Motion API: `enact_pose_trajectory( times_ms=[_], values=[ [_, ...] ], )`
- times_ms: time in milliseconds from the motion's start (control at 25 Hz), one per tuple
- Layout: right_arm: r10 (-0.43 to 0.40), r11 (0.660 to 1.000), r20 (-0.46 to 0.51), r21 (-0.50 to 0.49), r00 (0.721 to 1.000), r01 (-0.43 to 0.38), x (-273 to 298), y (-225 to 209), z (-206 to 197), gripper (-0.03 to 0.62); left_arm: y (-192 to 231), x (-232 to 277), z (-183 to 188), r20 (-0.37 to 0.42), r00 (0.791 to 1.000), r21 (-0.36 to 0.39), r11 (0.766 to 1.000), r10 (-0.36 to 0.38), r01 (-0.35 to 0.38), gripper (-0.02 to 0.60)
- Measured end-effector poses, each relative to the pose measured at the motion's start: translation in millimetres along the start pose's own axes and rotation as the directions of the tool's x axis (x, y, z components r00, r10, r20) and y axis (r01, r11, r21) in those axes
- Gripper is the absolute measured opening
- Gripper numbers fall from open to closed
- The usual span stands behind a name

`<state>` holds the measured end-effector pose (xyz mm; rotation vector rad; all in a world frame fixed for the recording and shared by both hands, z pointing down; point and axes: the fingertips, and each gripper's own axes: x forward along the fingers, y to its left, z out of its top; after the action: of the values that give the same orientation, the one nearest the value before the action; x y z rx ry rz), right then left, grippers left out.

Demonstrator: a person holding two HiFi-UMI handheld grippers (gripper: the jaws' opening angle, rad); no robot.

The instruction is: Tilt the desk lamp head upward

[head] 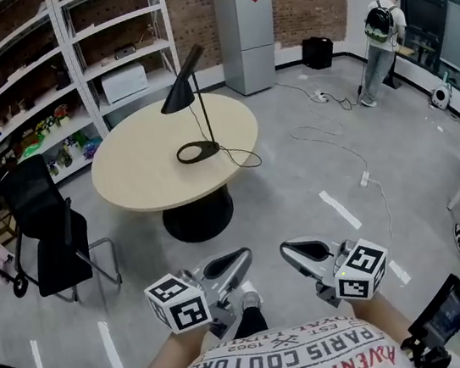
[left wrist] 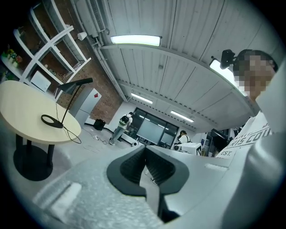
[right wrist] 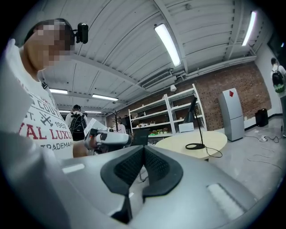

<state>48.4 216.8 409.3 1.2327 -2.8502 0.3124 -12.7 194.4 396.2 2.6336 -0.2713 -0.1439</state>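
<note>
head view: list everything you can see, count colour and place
round beige table: one, beige top on a black pedestal, middle of the floor
black desk lamp with a ring base: one, black, on the table, head angled downward
lamp cable: one, black, looping on the table right of the base
black office chair: one, black, left of the table
white shelving unit: one run, white, along the brick wall, upper left
tall grey fridge: one, grey, against the back wall
person with a backpack: one, standing far right
left gripper: one, grey with black pads, bottom centre, shut, empty
right gripper: one, same colours, beside it, shut, empty
</note>
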Motion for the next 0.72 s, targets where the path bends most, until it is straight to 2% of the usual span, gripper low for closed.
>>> enact_pose_trajectory(
  times_ms=[240,440,720],
  values=[
    [-0.020,0.999,-0.016,0.044,1.000,0.021,53,-66,2,0.005,80,25,31,-0.001,1.000,-0.052,0.999,0.003,-0.003,0.000],
    [-0.043,0.996,-0.014,0.075,0.999,0.044,107,-131,18,0.005,152,50,70,-0.021,1.000,-0.041,0.999,0.013,-0.014,0.000],
    [-0.031,0.999,-0.035,0.043,0.999,0.033,181,-198,42,0.005,235,75,126,0.016,1.000,-0.042,0.999,-0.005,0.006,0.000]
  ],
)
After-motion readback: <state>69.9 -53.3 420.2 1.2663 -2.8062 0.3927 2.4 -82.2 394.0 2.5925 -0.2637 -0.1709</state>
